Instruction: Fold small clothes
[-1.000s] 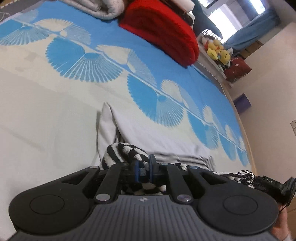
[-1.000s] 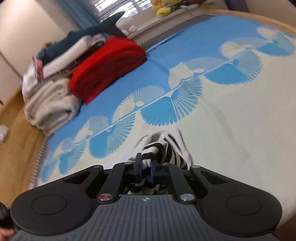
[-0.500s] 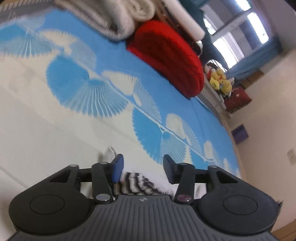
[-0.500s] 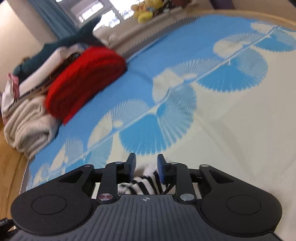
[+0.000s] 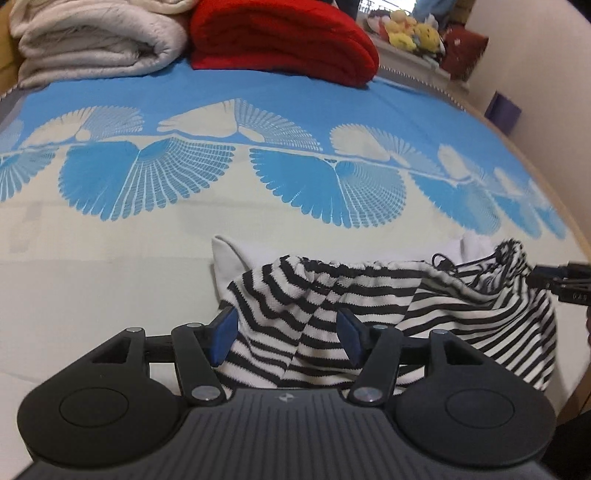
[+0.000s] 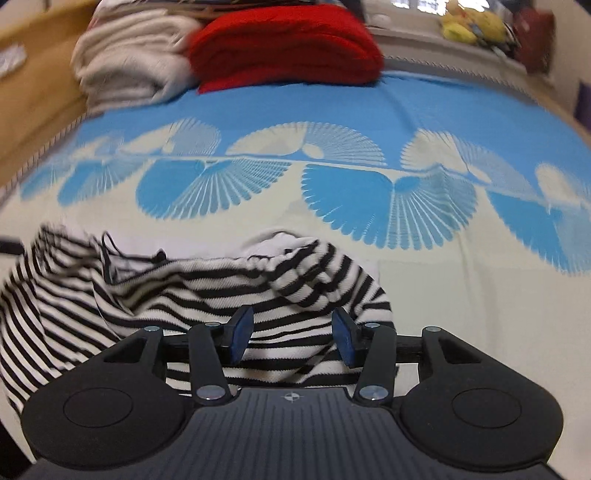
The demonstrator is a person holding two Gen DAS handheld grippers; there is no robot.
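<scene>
A small black-and-white striped garment [image 5: 388,295] lies crumpled on the bed, with a white part showing at its far edge and a thin black drawstring on top. It also shows in the right wrist view [image 6: 184,291]. My left gripper [image 5: 286,338] is open, its blue pads apart just above the garment's left end. My right gripper [image 6: 291,338] is open over the garment's right end. Neither holds cloth. A black part of the right gripper [image 5: 565,282] shows at the right edge of the left wrist view.
The bed cover [image 5: 110,266] is cream near me and blue with fan patterns farther off. A folded red blanket [image 5: 280,37] and a cream blanket [image 5: 96,40] lie at the far end. Plush toys [image 5: 410,26] sit on a ledge beyond.
Both grippers were shut on the striped garment a second ago. They have opened, let it go, and pulled back; the garment now lies spread across the bed.
</scene>
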